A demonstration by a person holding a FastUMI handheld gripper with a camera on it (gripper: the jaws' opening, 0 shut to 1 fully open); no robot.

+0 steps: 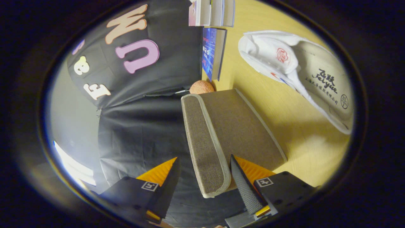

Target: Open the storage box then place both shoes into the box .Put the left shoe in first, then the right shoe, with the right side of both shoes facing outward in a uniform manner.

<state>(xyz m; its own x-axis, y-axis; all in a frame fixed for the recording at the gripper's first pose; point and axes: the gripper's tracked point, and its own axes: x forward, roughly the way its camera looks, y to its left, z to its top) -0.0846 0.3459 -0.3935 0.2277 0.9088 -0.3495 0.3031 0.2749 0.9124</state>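
Note:
The brown fabric storage box point(240, 126) stands on the yellow wooden table point(303, 148), and the whole scene looks rolled onto its side. Its pale-trimmed lid rim point(205, 148) runs between my fingers. My gripper point(204, 158) is open around that rim. One finger point(245, 183) lies against the rim's box side, while the other finger point(164, 177) stands a little off its outer side. A white canvas shoe point(297, 72) lies on the table beyond the box, its inside turned toward me.
Beyond the box, a blue book point(213, 52) and a stack of books point(212, 12) stand against the black cloth wall point(142, 120). An orange ball point(201, 87) rests just behind the box's far corner.

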